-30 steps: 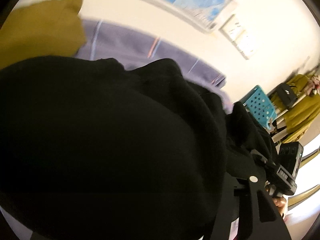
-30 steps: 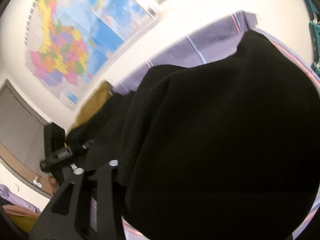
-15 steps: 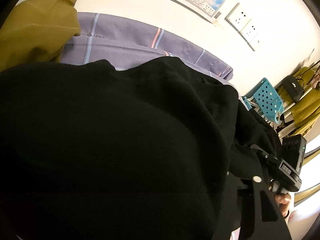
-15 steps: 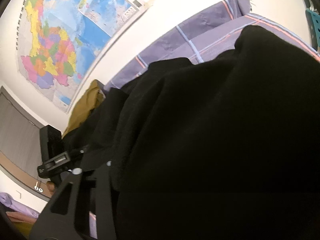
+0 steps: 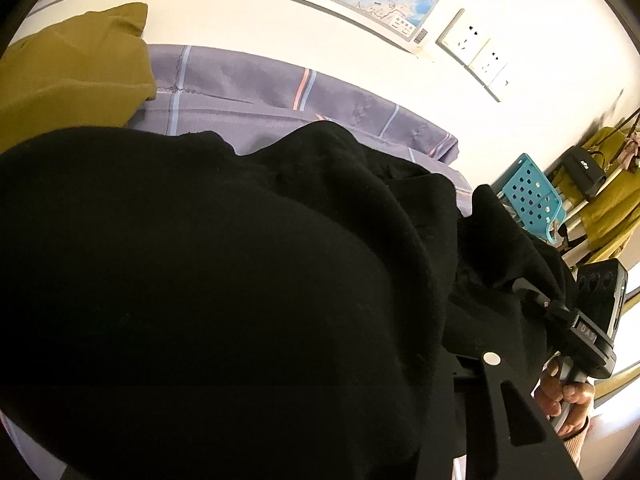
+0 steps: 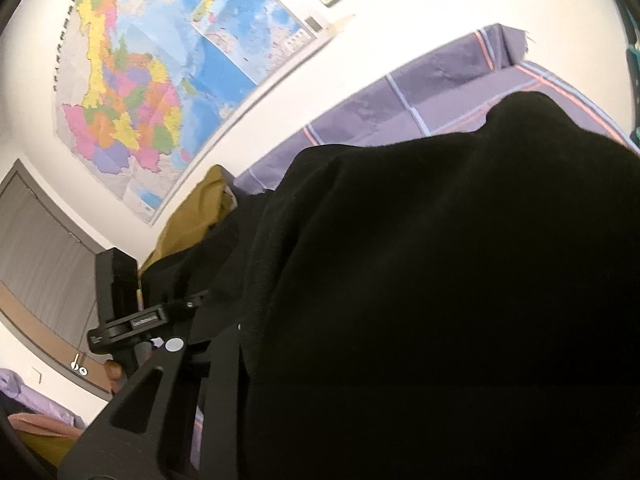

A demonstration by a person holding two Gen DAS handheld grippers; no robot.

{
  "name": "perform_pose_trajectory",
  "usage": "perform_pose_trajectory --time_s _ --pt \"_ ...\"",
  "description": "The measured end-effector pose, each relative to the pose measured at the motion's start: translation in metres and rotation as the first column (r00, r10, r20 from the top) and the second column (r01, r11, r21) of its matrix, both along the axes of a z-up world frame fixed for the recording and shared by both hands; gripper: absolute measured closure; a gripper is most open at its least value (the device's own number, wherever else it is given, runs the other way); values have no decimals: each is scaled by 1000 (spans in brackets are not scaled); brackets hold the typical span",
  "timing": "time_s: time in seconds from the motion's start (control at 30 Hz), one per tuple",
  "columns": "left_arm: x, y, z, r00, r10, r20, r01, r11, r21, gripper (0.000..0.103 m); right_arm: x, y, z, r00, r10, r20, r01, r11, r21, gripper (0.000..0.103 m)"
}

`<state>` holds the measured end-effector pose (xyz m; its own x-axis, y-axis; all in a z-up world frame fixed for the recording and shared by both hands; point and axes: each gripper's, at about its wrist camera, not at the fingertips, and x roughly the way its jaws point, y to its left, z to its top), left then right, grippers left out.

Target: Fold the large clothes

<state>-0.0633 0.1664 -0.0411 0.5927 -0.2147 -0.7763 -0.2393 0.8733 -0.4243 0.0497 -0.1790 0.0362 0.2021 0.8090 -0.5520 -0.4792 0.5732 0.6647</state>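
Purple plaid bedsheet (image 5: pixel 256 92) underlies my bulky, soft black knit garment (image 5: pixel 208 280), best gripped by its edges, hiding both tools' jaws, which have just been closing.

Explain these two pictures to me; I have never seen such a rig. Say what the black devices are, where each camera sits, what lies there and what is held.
There is no robot: a person holds a two-finger gripper in each hand, each with a wide-angle camera looking along its fingers. The left camera's picture shows the right gripper and the hand on its handle. The right camera's picture shows the left gripper. A large black garment drapes over both and fills each view. Behind it lie a purple checked sheet and a mustard cloth. Both grippers' jaws have just been closing with the garment bunched around them, but the cloth hides their tips, so the grip itself cannot be seen.
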Motion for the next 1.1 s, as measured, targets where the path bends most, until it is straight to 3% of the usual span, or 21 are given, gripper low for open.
perform_pose_trajectory --time_s 0.3,1.1 --pt "6 5 30 999 -36 37 36 999 4 64 10 5 24 999 28 26 -30 998 47 77" --pt "7 22 137 969 -42 245 21 996 85 65 17 22 105 969 42 245 -74 989 124 78"
